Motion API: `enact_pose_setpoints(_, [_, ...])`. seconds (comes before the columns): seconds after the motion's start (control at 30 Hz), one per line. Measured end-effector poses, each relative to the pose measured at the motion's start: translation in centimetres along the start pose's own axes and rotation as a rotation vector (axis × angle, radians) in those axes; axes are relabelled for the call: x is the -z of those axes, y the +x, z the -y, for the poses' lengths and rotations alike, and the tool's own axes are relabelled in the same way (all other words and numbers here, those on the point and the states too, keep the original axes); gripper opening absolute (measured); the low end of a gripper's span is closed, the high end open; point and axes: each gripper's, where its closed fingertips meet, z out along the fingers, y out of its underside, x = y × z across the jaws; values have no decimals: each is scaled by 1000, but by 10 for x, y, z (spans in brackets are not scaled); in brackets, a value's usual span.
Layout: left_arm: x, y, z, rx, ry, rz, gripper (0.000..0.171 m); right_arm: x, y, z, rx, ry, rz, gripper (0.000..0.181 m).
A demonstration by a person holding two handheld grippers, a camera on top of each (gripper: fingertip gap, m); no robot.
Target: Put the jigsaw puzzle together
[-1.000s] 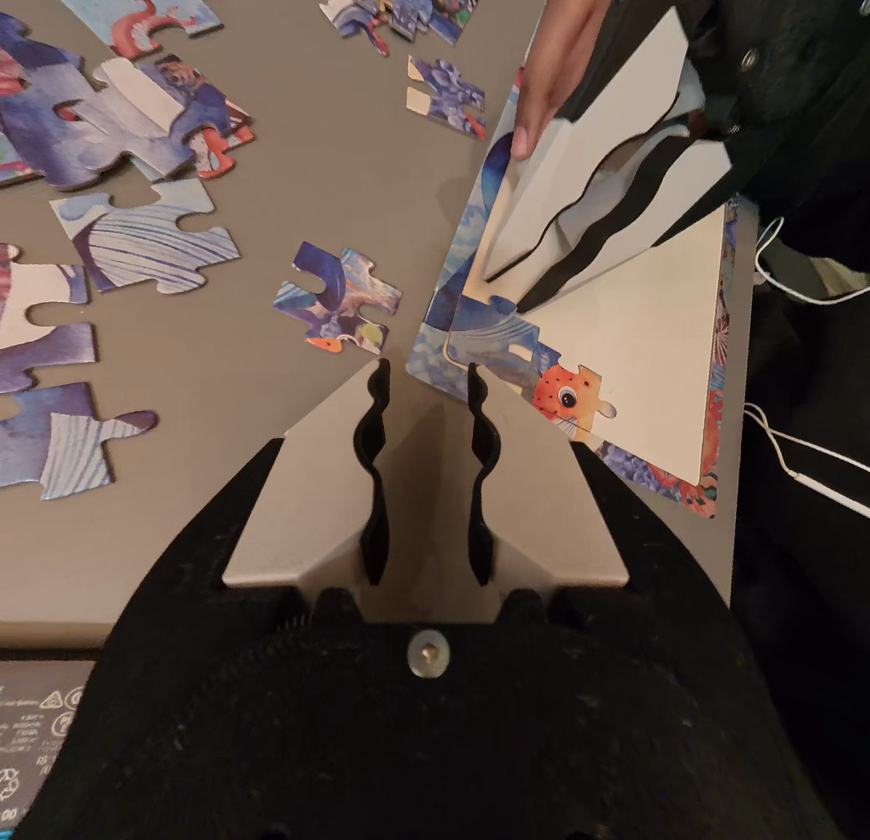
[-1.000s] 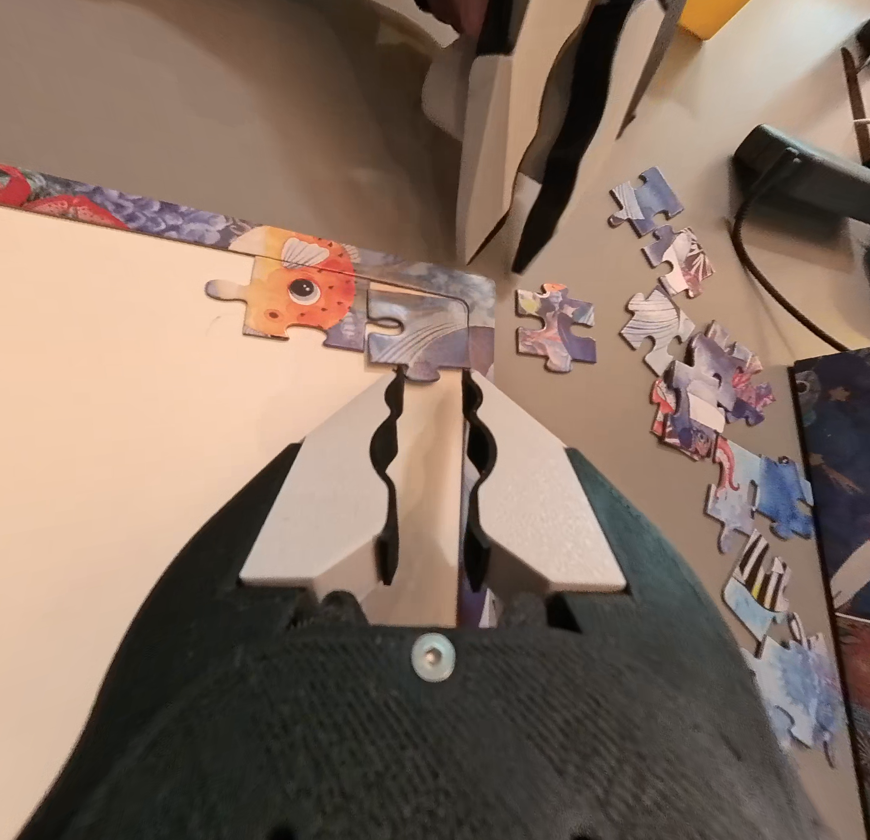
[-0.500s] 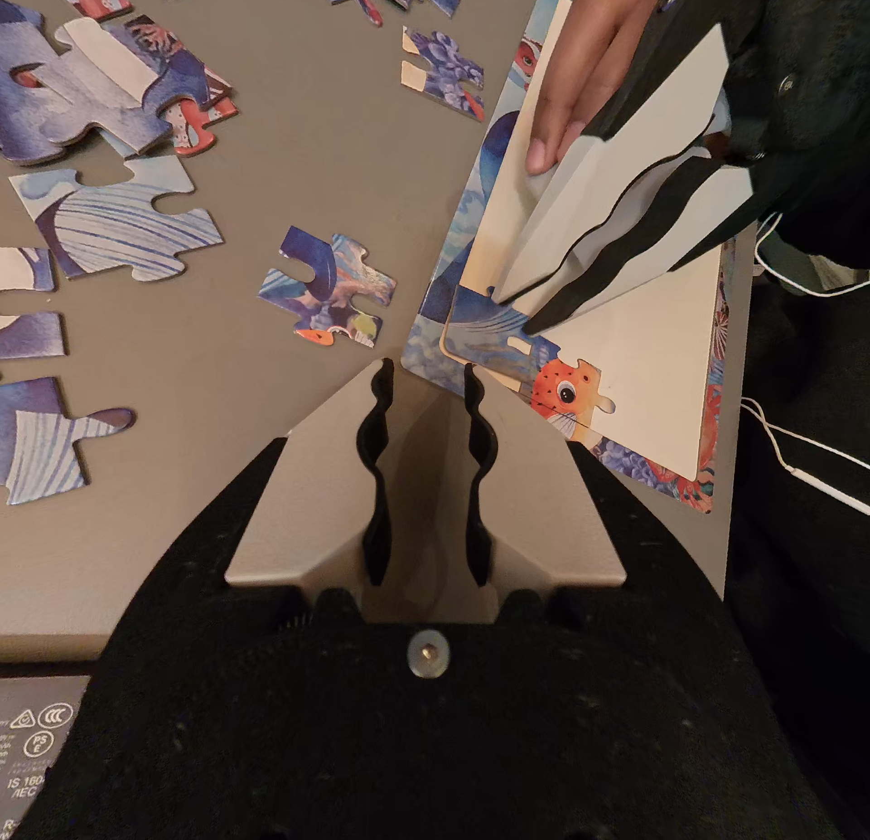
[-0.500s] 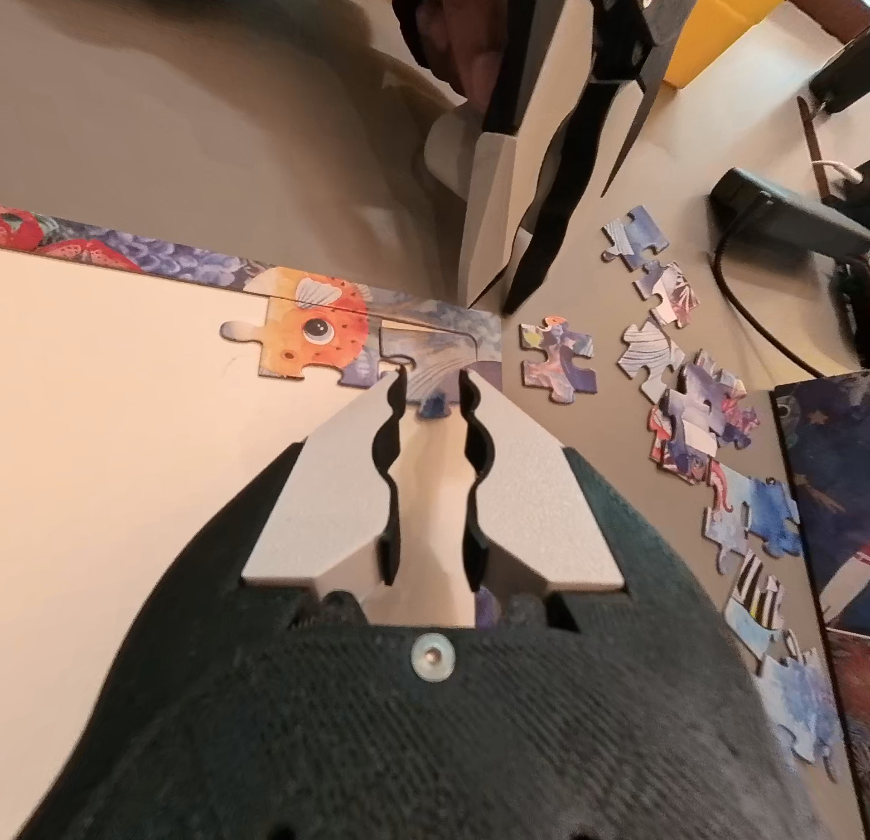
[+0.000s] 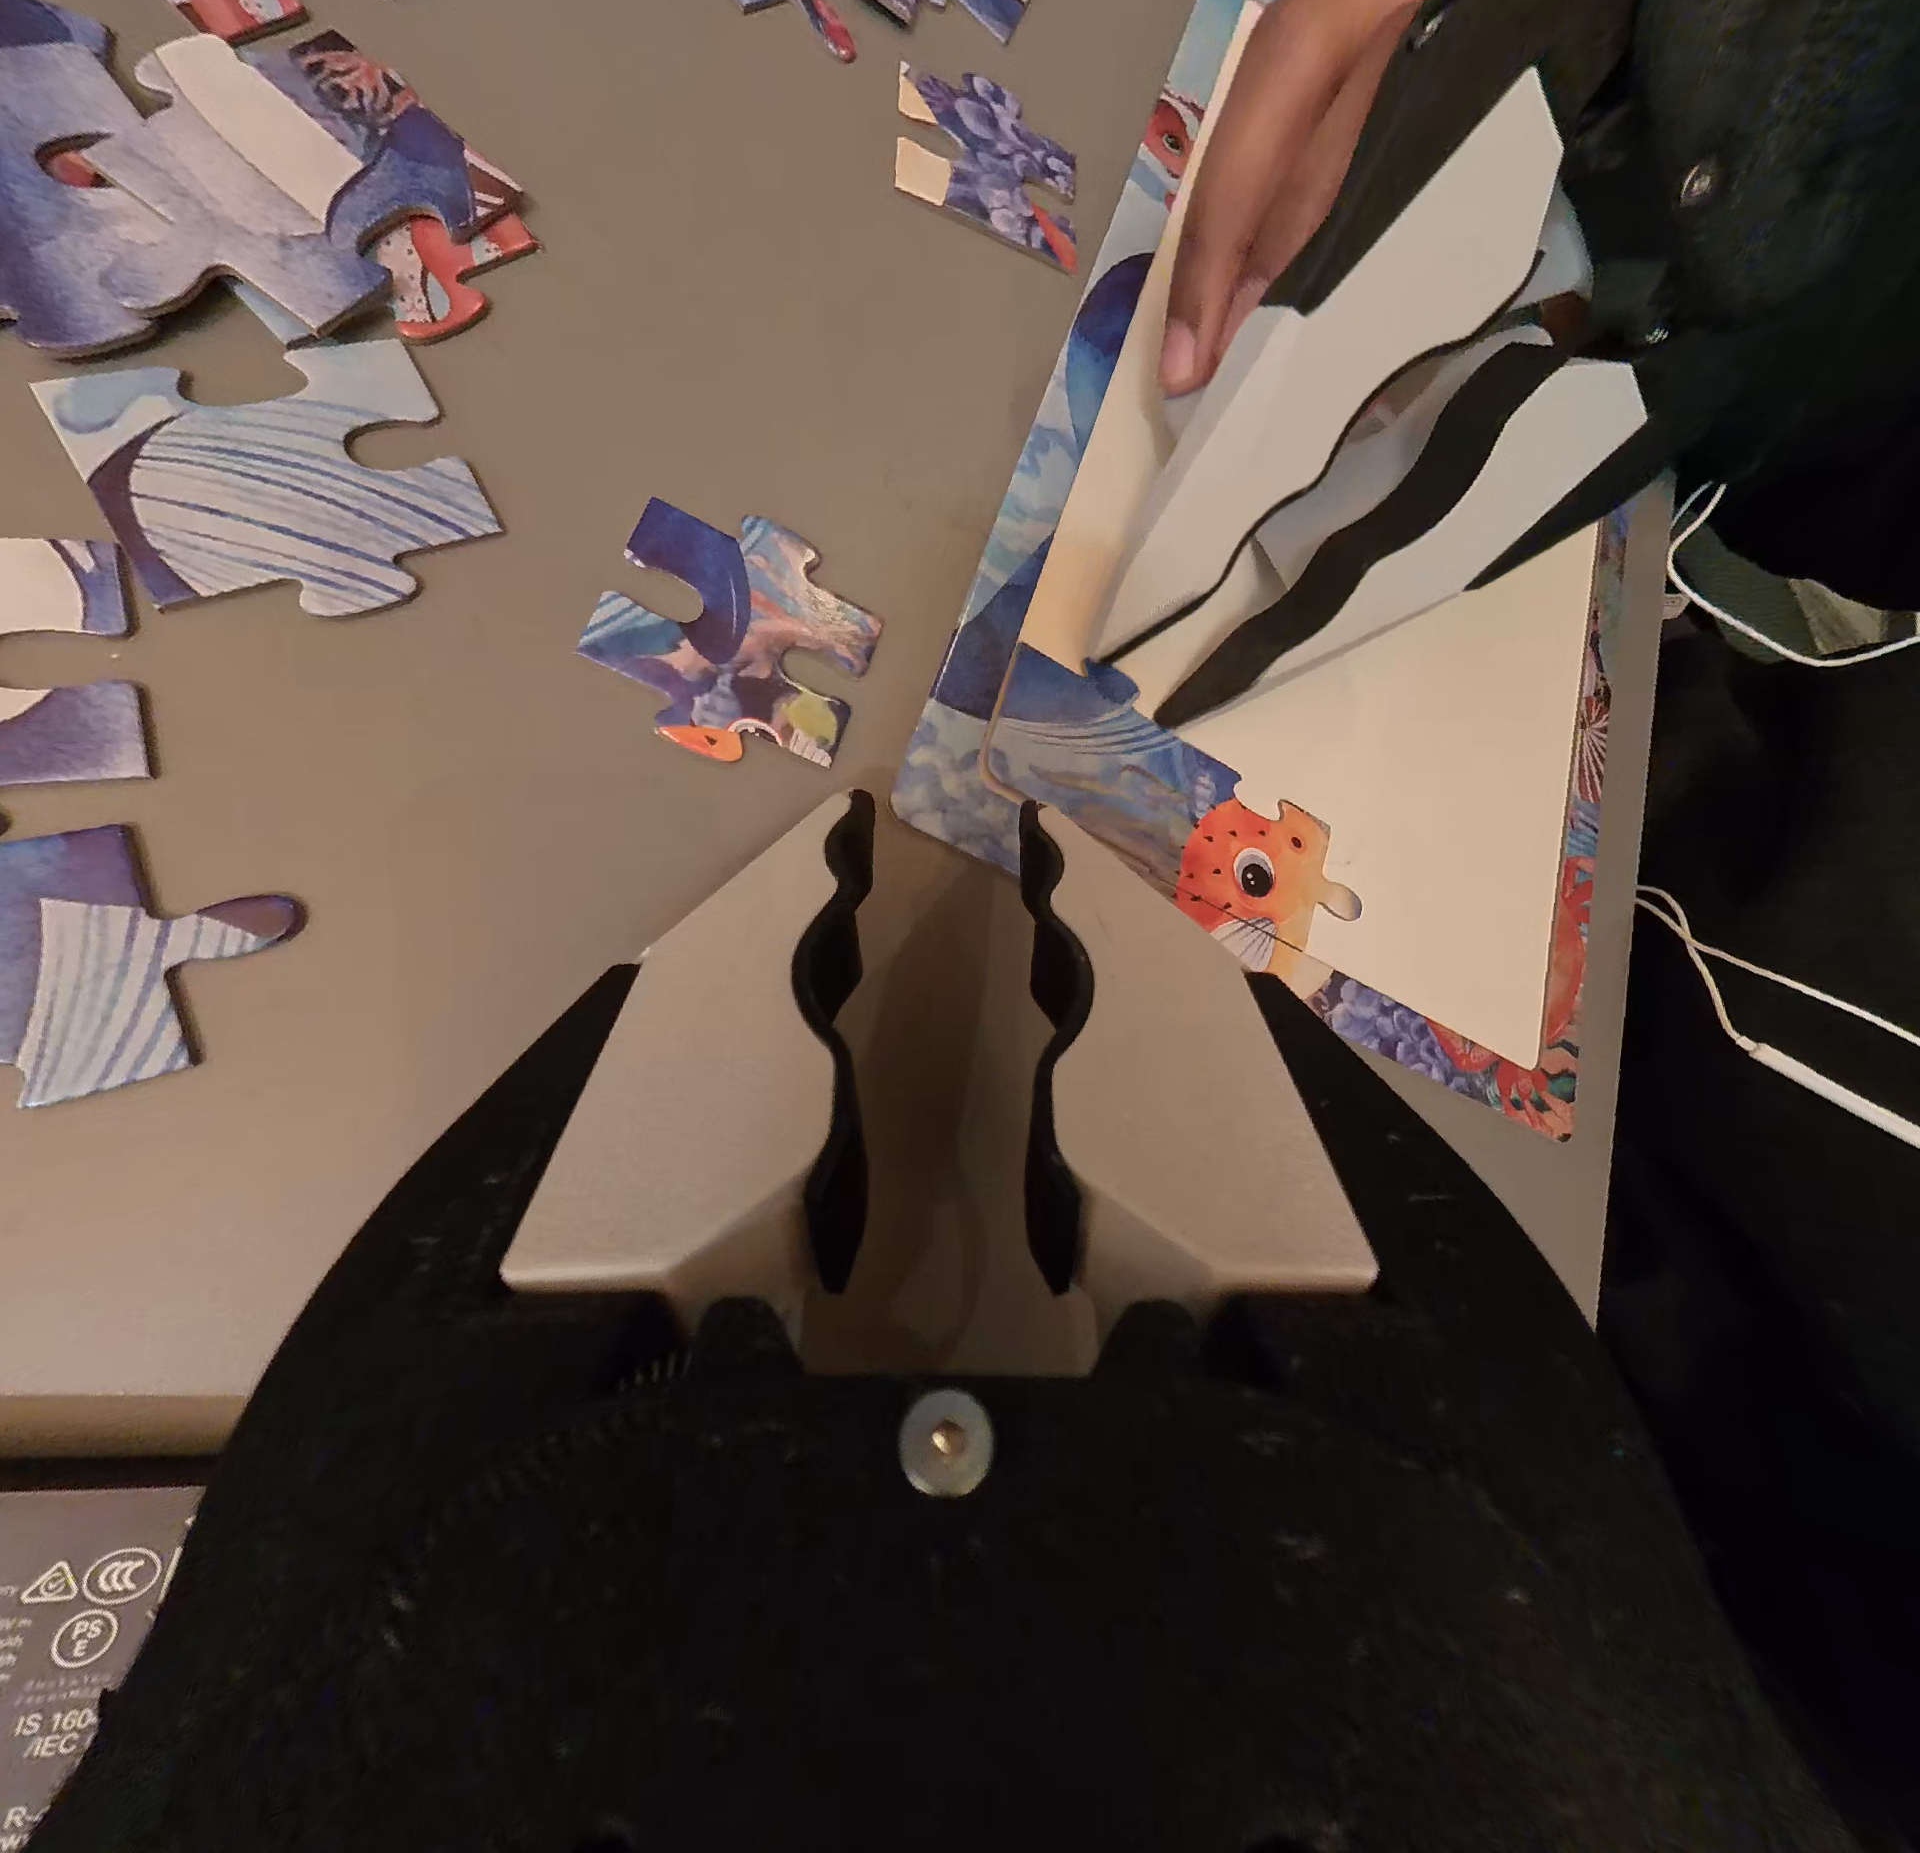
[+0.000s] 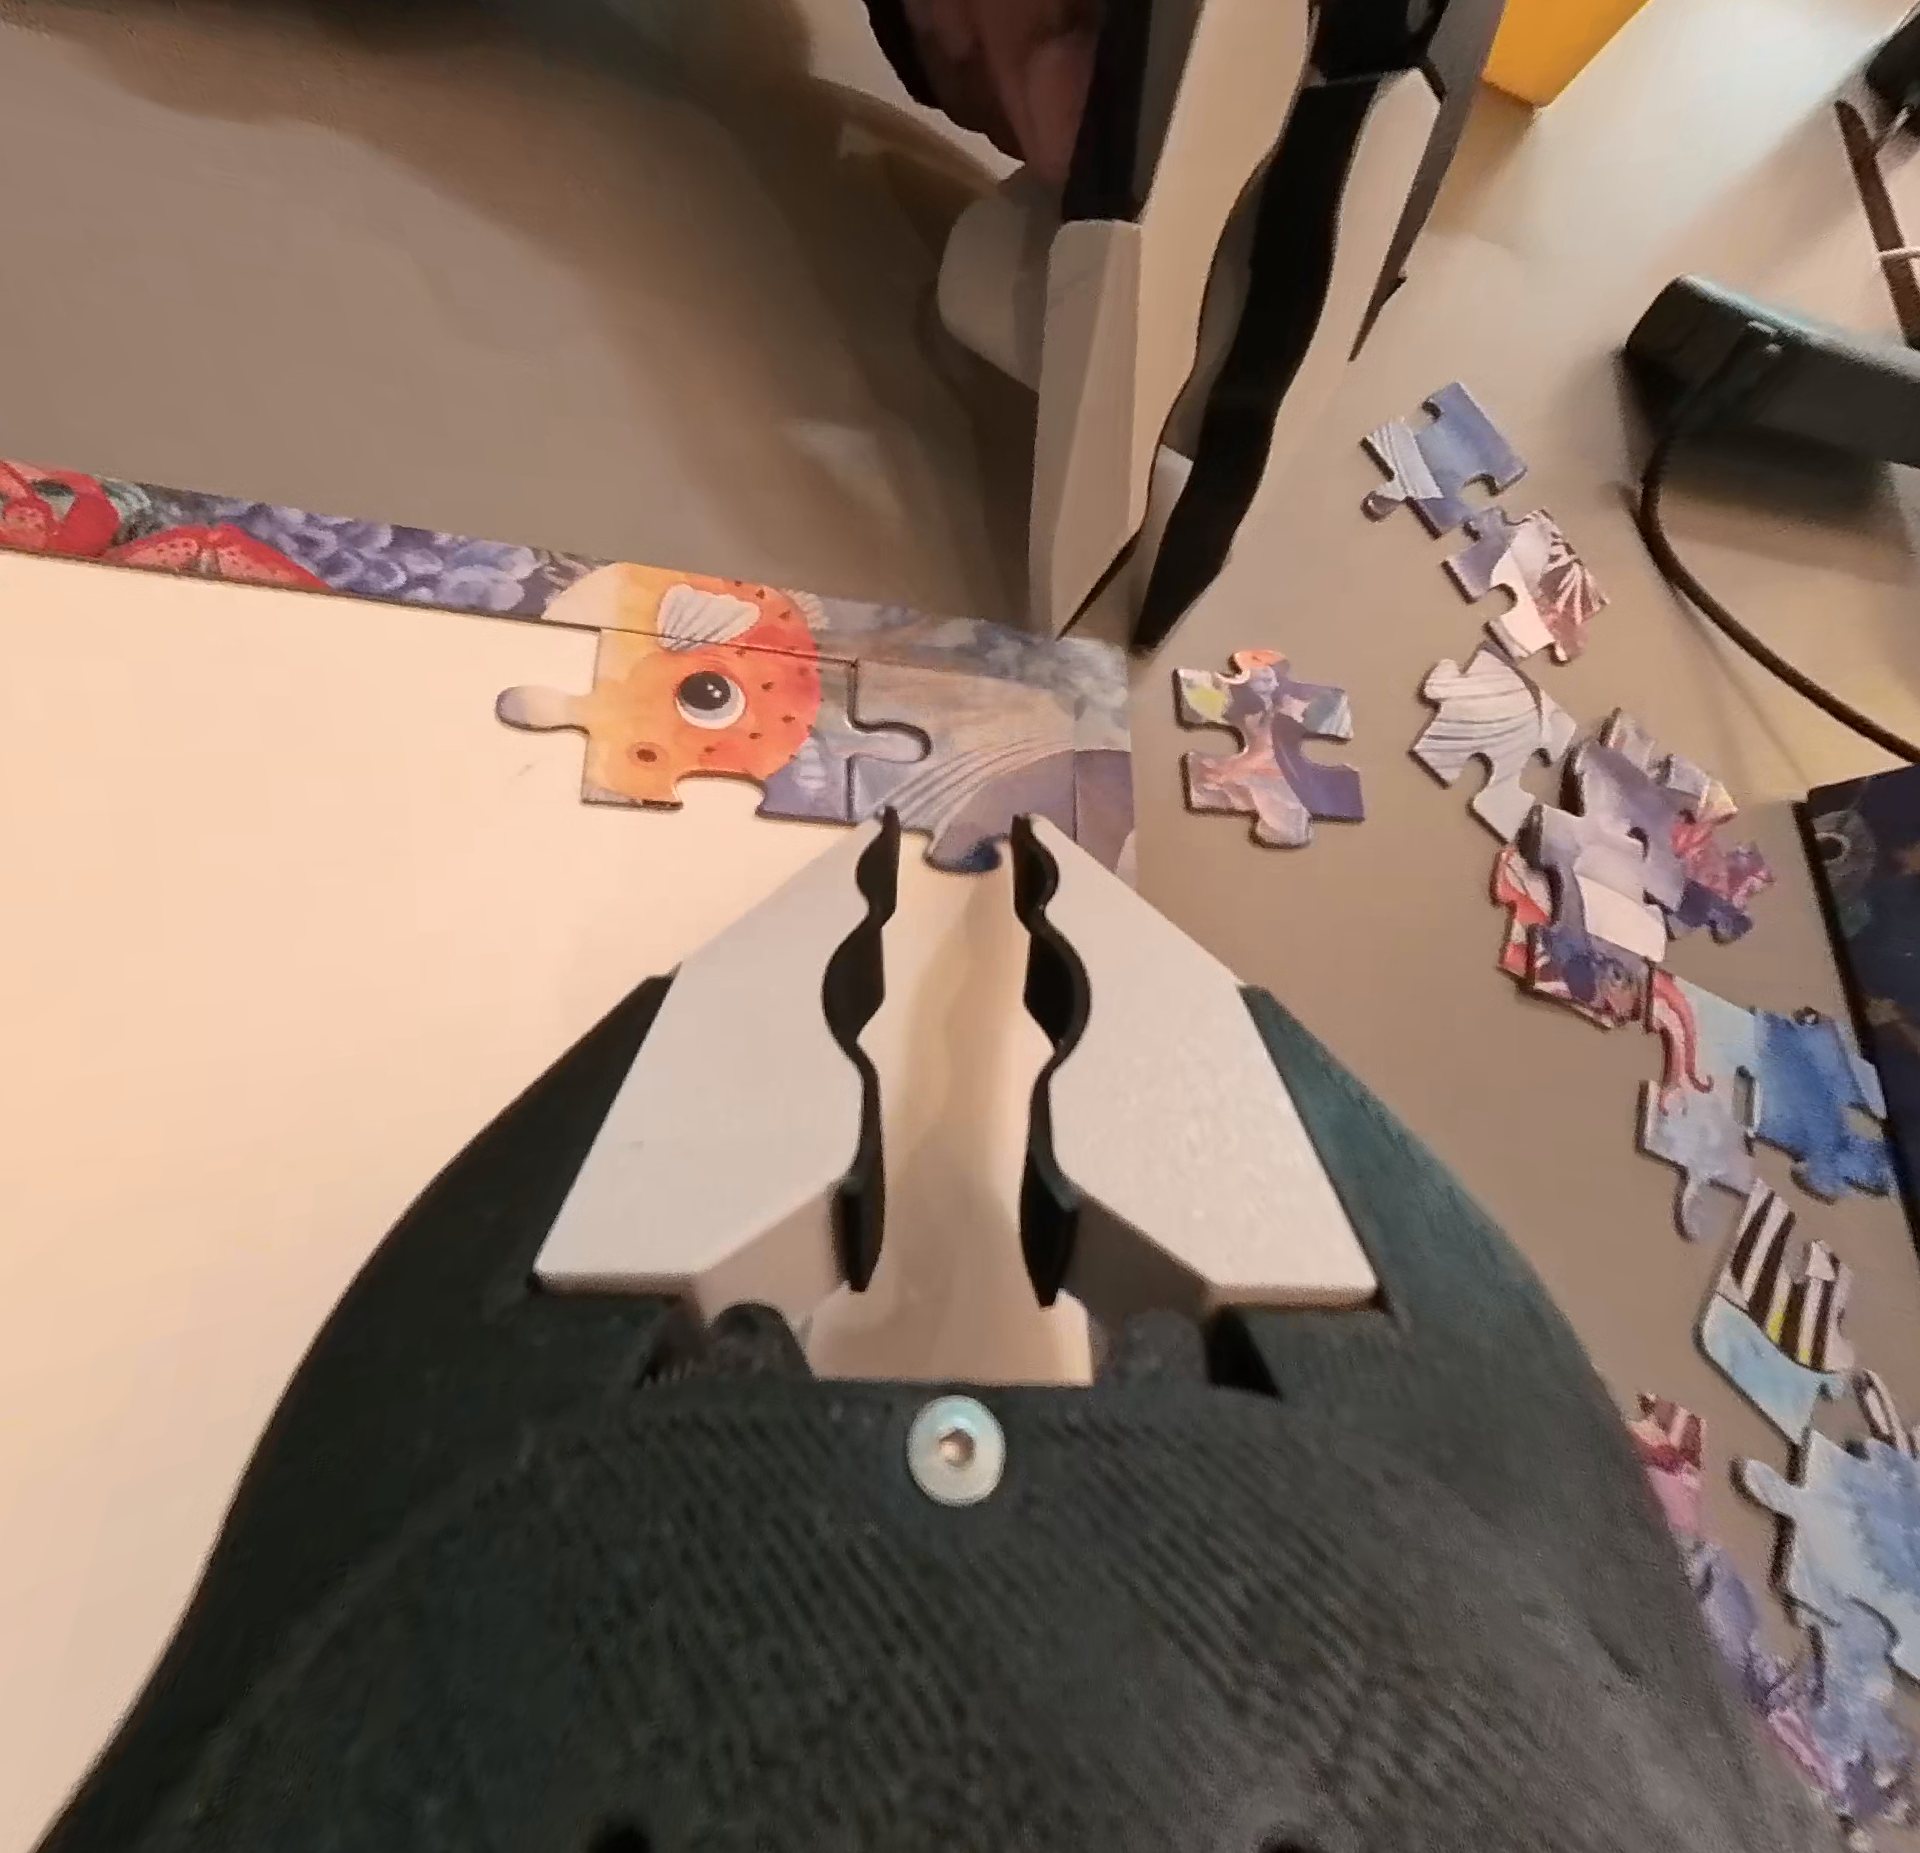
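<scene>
Left wrist view: orange fish piece (image 5: 1252,884) seated in tray (image 5: 1455,816); both fingers parted, empty.

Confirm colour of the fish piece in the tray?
Orange with darker spots, fish piece; clearest in the right wrist view.

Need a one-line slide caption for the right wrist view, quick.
Open right gripper over the puzzle tray at the placed corner piece beside the orange fish piece; loose pieces wait alongside.

We've got a cream puzzle tray (image 5: 1403,816) with a blue-purple painted border, an orange spotted fish piece (image 5: 1252,873) in it, and a blue-white striped piece (image 5: 270,494) well left of that tray.
</scene>
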Motion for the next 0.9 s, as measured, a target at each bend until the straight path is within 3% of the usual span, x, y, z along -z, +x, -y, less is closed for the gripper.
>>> enact_pose_setpoints(0.33, [-1,1,0,-2,-1,-2,25,4,0,10,-12,48,-8,22])
enact_pose_setpoints(0.47, [-1,0,0,0,-1,1,23,2,1,24,-98,115,-5,8])
enact_pose_setpoints(0.6, [-1,-1,0,1,-1,3,22,-11,1,9,-171,18,11,4])
enact_pose_setpoints(0.73, [-1,-1,0,0,-1,3,22,-6,7,20,-217,78,-7,0])
enact_pose_setpoints(0.9, [-1,0,0,0,0,0,22,-13,12,12,-236,19,-41,0])
